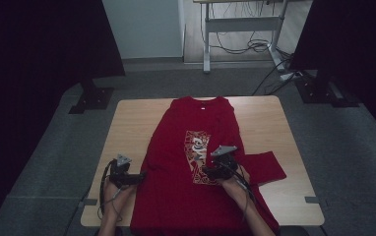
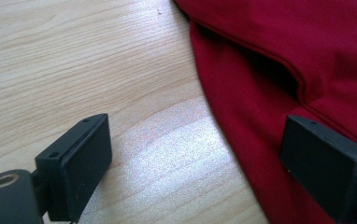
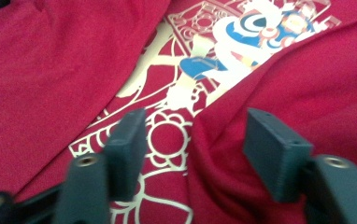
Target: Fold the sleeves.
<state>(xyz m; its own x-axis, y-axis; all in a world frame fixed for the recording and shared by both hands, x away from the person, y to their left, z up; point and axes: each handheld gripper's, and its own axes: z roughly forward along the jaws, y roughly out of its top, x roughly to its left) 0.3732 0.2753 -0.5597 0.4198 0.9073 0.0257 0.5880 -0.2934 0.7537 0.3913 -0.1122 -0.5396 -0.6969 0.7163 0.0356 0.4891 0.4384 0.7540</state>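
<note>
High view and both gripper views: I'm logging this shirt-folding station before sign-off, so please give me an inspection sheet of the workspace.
Surface: wooden table, bare around the cloth.
Job's things: red shirt lies flat, right side folded inward over the print, sleeve sticking out.
Clutter: nothing seen.
Grippers: left gripper open at the shirt's left edge; right gripper open over a fold.
Cables: one trails from each gripper; more on the floor.
Surroundings: dark panels, desk frame.

Red printed T-shirt (image 1: pixel 176 142), seemingly part-folded, flat on the table
</note>
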